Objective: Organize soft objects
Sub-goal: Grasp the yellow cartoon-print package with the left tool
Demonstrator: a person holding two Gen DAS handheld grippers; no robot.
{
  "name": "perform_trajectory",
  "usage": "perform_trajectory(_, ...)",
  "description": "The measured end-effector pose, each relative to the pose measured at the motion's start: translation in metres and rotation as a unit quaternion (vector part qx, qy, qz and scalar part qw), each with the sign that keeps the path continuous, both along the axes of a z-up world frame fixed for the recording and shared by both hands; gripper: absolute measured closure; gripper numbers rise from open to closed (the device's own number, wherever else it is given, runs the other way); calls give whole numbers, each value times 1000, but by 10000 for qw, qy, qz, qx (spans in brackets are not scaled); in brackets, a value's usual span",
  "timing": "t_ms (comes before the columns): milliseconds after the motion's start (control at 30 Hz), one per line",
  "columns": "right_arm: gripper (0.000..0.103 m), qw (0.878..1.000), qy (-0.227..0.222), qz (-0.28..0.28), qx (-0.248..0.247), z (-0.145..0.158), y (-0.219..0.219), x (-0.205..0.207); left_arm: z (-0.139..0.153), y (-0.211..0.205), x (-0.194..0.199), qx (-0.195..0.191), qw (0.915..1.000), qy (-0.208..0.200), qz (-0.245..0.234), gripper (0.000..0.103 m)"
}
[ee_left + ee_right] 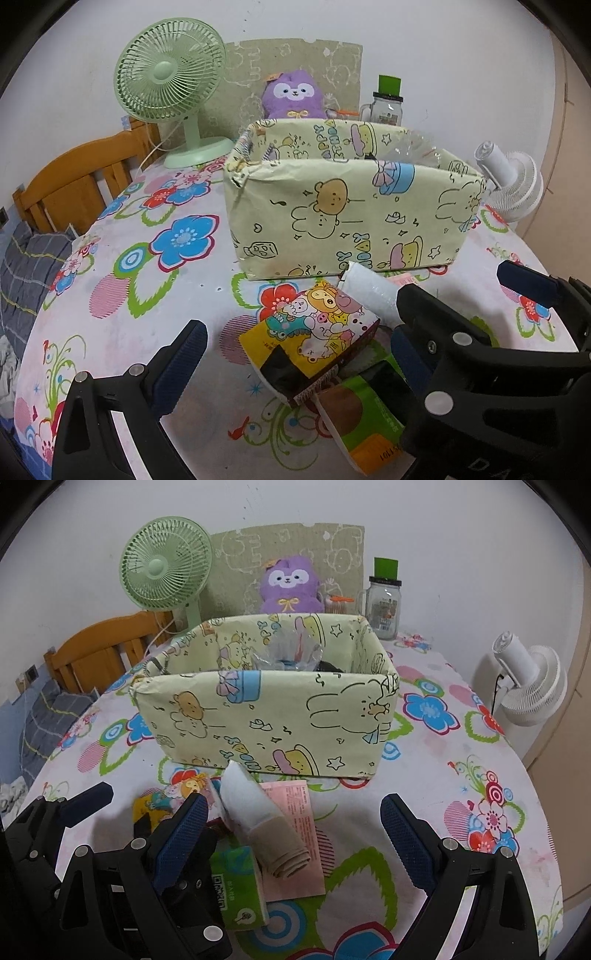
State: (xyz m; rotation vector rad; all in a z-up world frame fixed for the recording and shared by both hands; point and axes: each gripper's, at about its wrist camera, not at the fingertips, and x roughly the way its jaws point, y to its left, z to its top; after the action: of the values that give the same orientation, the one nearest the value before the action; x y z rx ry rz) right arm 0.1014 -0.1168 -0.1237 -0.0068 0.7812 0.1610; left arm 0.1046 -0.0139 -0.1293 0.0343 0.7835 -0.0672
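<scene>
Left wrist view: left gripper [295, 354], jaws apart, straddling a glossy cartoon-print tissue pack [314, 328] — it lies on the flowered tablecloth [122, 266], touching a green tissue pack [362, 417] and a white rolled cloth [373, 291]. Paper-wrapped box [351, 218] just behind.

Right wrist view: right gripper [295, 834], jaws apart, around the soft rolled cloth [258, 827] lying on a pink packet [299, 842]. Green fan [166, 568], purple plush toy [288, 585], glass jar [384, 594] beyond the box [266, 716].
</scene>
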Motion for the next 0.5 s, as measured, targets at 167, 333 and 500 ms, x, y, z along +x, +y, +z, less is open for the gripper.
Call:
perform_trajectory(167,7,9998,155,-65,43,-6,-4,8,-5,-1,9,40,9999,106,-4,3)
perform_trajectory(333,7,9998,187,-3,23,-10,-2,12,-11,0,15,53,9997,256,27,23)
perform_trajectory(500,7,9998,200,73,2,-12,3,14,-15,1,16,9,9995,305,-2,31)
